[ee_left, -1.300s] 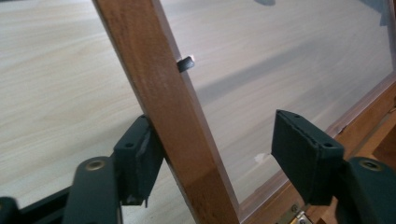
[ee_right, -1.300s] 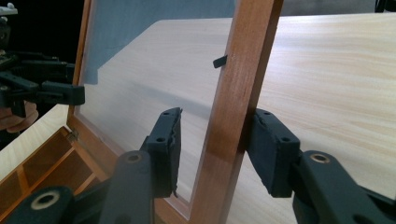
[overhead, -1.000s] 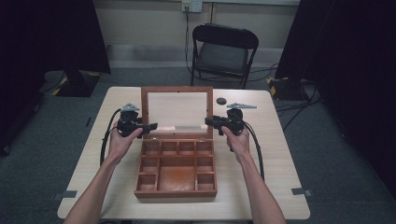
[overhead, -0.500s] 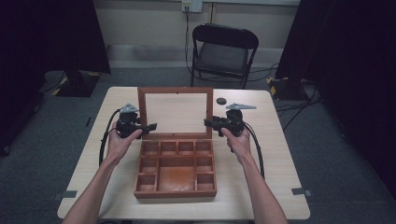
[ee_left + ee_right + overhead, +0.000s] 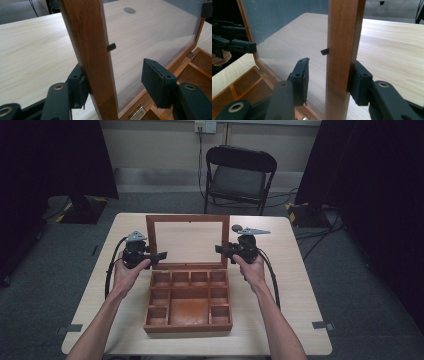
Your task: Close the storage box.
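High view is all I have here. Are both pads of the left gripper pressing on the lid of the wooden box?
Observer: No. The left gripper has just been closing its jaws around the side of the lid. Only the back pad touches the wood, and the front pad stands apart from it.
Operator: And the right gripper?
Observer: The same. The right gripper has one pad against the lid's other side, and its other pad is apart from the wood, in front of the glass.
Operator: How is the glass fixed in the lid?
Observer: A small black tab sticks out from the wooden edge over the glass.
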Available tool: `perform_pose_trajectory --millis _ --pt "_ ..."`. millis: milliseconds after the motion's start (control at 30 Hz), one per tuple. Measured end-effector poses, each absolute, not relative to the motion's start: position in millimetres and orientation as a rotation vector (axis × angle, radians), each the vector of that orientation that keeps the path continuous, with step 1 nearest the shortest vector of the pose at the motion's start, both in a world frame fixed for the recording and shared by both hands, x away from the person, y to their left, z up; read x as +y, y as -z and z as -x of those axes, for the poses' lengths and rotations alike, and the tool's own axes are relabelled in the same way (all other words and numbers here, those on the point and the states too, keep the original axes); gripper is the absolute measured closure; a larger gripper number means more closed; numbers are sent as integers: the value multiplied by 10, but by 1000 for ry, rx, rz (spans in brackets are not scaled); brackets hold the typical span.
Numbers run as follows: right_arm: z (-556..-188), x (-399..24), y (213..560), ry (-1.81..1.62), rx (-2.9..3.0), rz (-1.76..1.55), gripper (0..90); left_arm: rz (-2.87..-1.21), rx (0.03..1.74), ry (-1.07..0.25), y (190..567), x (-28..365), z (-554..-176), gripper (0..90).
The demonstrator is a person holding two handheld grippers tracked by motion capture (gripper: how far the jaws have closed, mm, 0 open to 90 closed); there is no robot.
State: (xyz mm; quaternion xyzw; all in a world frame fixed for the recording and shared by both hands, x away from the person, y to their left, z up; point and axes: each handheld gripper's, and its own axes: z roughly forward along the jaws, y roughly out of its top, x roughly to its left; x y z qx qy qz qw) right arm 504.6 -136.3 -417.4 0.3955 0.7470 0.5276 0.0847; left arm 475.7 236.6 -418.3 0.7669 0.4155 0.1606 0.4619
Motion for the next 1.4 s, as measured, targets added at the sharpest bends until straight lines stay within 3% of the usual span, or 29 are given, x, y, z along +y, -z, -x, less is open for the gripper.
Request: perform_pose_trajectory --millis 833,1400 --pt "-4895 -1392 4089 -1567 2215 -1197 500 -1901 974 -412 4068 2347 -4669 424" --pt "-4797 -1428 4070 -1569 2225 -1178 499 -1905 949 -409 4033 2423 -4525 375"
